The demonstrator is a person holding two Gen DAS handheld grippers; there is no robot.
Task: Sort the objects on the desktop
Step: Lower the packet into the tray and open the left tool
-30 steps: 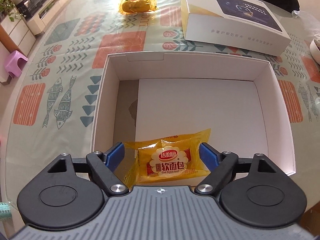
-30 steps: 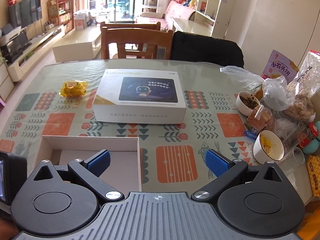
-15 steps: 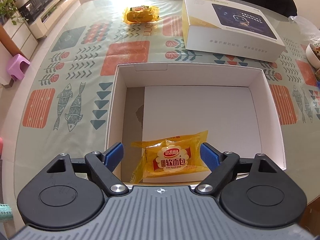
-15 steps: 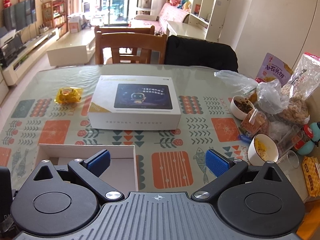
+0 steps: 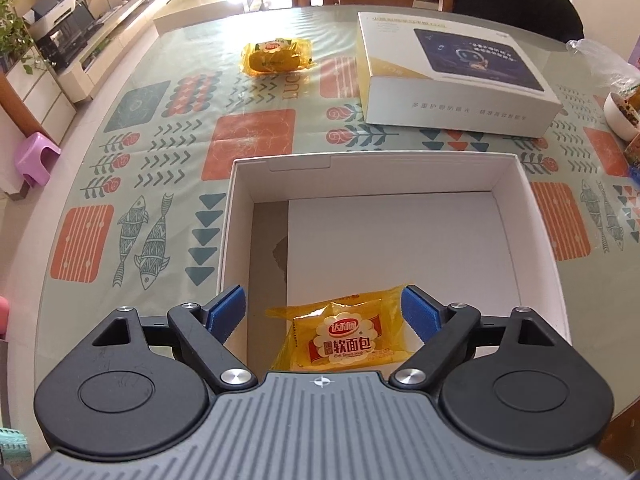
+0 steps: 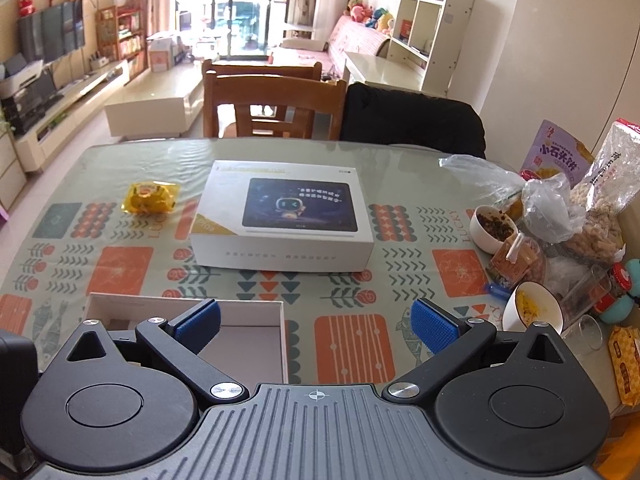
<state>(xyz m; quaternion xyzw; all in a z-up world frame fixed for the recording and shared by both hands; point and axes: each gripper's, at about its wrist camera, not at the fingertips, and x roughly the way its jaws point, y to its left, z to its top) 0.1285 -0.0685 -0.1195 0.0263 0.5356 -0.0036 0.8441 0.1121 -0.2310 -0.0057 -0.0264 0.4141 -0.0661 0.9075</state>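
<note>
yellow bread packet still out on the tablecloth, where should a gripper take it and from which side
Grip the yellow bread packet across its puffed middle, coming from above with the fingers on its two long sides. It lies flat on the table with open cloth around it; the thin crimped ends would likely slip.

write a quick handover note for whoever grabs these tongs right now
Left tongs: open, jaws just widened, bread packet lies free between them.
Right tongs: open, empty, above the table.
Done: that packet is in the open white box, at its near edge.
Left: second bread packet lies on the far side of the table, left of the closed tablet box. It probably goes in next.
</note>
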